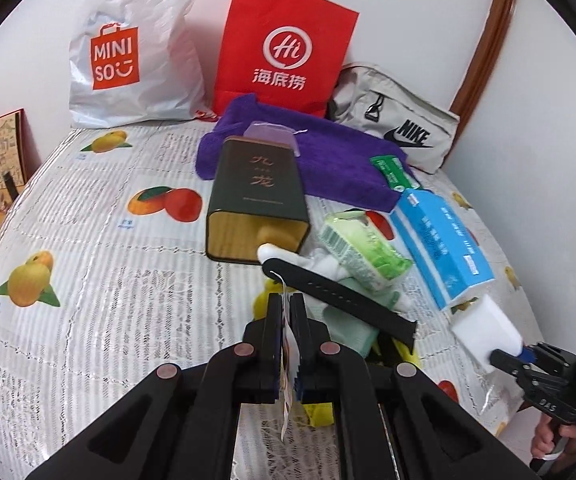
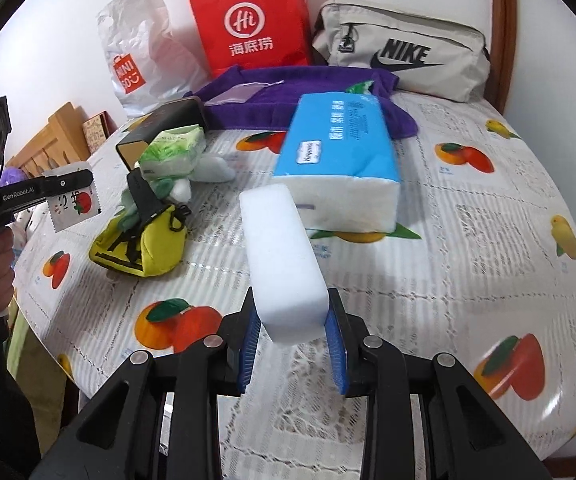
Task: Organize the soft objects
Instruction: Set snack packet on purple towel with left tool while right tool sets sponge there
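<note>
My left gripper (image 1: 285, 308) is shut on a small flat packet (image 1: 290, 344) with a strawberry picture, held above the table; the packet also shows in the right wrist view (image 2: 73, 206). My right gripper (image 2: 292, 308) is shut on a white sponge block (image 2: 283, 256), lifted over the table; the sponge also shows in the left wrist view (image 1: 488, 330). A blue tissue pack (image 2: 340, 148), a green tissue pack (image 2: 171, 150), a yellow pouch (image 2: 143, 246), a white-green plush (image 2: 207, 168) and a purple towel (image 2: 300, 84) lie on the table.
A dark tin box (image 1: 255, 196) lies on its side by the towel. A black strap (image 1: 336, 300) lies over the pile. A MINISO bag (image 1: 127, 52), a red paper bag (image 1: 283, 48) and a Nike pouch (image 1: 400, 124) stand against the back wall. The table (image 1: 87, 240) has a fruit-print cloth.
</note>
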`<state>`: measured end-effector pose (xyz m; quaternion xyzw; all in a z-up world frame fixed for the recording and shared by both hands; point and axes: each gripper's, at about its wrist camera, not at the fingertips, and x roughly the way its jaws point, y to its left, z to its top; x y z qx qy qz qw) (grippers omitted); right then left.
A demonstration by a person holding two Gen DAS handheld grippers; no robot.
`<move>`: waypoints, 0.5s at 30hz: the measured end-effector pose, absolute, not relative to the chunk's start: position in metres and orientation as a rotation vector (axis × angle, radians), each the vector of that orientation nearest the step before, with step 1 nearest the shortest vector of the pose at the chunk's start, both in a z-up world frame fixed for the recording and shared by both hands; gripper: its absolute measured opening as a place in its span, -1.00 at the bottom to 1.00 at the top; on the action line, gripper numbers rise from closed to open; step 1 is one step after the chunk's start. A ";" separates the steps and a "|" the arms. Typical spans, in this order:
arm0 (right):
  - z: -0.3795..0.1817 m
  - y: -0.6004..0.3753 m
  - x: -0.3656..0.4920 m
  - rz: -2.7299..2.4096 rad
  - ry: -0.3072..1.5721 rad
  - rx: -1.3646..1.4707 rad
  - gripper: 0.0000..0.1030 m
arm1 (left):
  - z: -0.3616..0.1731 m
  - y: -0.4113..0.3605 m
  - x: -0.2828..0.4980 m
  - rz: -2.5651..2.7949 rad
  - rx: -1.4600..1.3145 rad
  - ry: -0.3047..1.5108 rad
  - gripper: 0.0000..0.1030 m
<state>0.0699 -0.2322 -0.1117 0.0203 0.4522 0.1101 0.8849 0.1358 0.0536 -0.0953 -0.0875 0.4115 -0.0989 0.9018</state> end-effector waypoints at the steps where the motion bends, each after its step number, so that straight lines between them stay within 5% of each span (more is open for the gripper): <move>1: -0.111 -0.235 0.070 0.225 0.940 0.045 -0.40 | -0.096 0.054 0.136 -0.204 -0.184 0.855 -0.90; 15: -0.049 -0.249 0.106 0.218 0.828 0.056 -0.40 | -0.058 0.051 0.176 -0.192 -0.189 0.838 -0.90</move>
